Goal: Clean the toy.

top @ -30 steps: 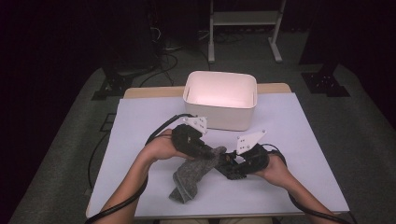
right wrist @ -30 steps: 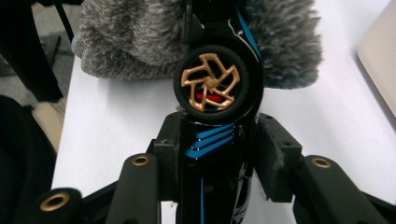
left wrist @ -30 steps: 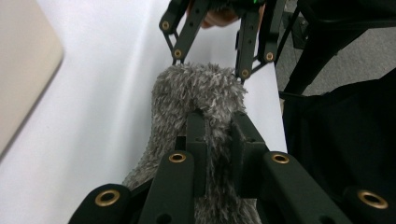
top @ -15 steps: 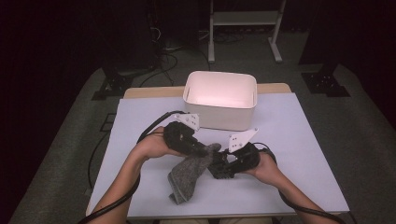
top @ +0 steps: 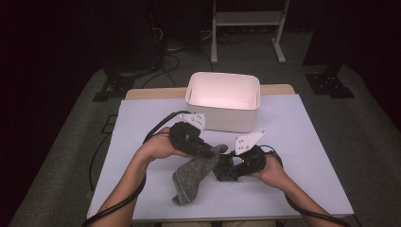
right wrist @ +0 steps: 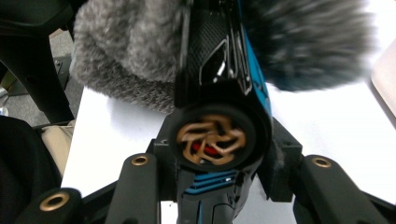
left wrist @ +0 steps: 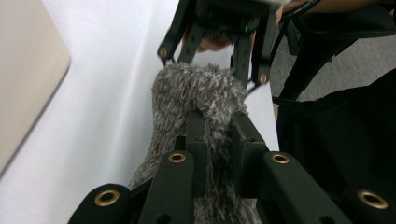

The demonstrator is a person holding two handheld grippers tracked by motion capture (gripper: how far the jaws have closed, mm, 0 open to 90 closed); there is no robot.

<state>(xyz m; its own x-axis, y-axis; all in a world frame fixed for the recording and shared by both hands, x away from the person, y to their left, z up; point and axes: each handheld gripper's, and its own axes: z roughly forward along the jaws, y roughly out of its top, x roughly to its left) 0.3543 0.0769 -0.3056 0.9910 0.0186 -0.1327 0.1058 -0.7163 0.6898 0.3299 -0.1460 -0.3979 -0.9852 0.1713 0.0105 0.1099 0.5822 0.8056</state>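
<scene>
left gripper (top: 215,152) grasps a grey fuzzy cover (top: 191,177) at its upper end; in the left gripper view the two jaws are pinched tight on a fold of the fuzzy material (left wrist: 205,100), fabric bulging out on both sides. rest of cover hangs down from the grip, lower end resting on the white table (top: 307,142) near front centre, betw. the two forearms.

right gripper (top: 226,169) clamped on a black cylindrical device w/ blue trim (right wrist: 217,140); in the right gripper view the jaws press its sides, round end w/ a bronze-coloured insert faces the camera. device's far end goes into the cover (right wrist: 126,51), fuzz around it on both sides. exact depth inside: cannot tell.

the two grippers sit close together, tips just beside each other at the cover's top opening. in the left gripper view the other gripper (left wrist: 212,56) shows directly behind the cover, touching it.

white bin (top: 223,100) stands at the table's far side, centre, apart from the cover & both grippers. left hand (top: 158,146) and right hand (top: 274,170) wrap the gripper bodies.
</scene>
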